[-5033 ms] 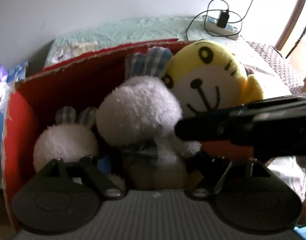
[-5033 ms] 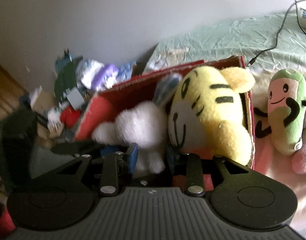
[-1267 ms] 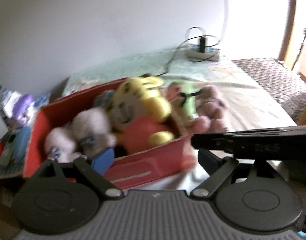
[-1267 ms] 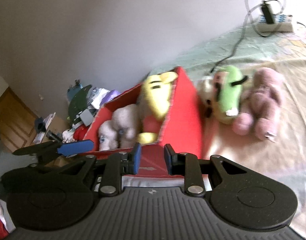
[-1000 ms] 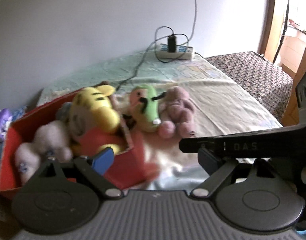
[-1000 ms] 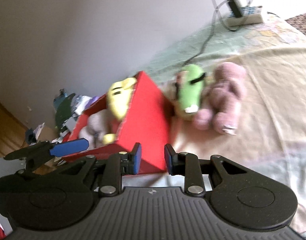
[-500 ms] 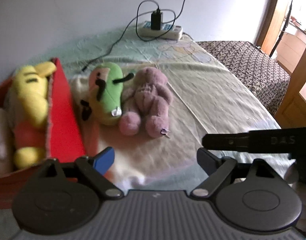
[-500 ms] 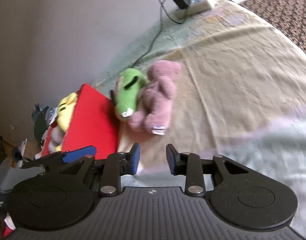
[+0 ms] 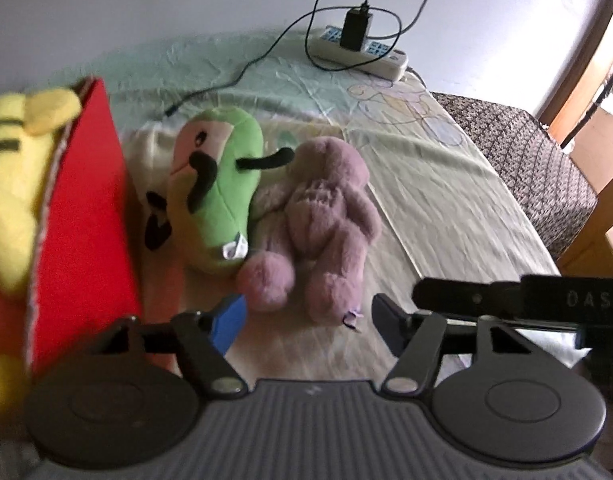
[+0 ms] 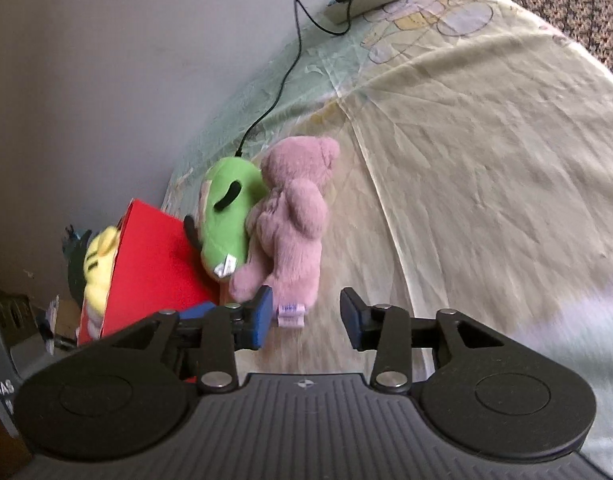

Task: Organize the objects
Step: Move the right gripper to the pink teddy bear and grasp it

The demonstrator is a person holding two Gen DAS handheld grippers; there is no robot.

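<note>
A purple plush bear (image 9: 326, 216) lies on the bed beside a green and pink plush (image 9: 214, 192); both also show in the right wrist view, bear (image 10: 294, 220) and green plush (image 10: 226, 216). A red cardboard box (image 9: 86, 208) to their left holds a yellow tiger plush (image 9: 14, 168). My left gripper (image 9: 306, 320) is open and empty just short of the bear's feet. My right gripper (image 10: 306, 316) is open and empty, close to the bear's tagged foot. The right gripper's arm (image 9: 506, 300) crosses the left view.
A white power strip (image 9: 362, 52) with a black charger and cable lies at the bed's far end by the wall. A brown patterned cover (image 9: 526, 168) lies on the right. Clutter (image 10: 74, 240) sits beyond the box. Bare sheet (image 10: 486, 160) stretches right of the plushes.
Both grippers swung away from the box to the plushes on the bed and moved closer to the purple bear. The right gripper's jaws have opened wider.
</note>
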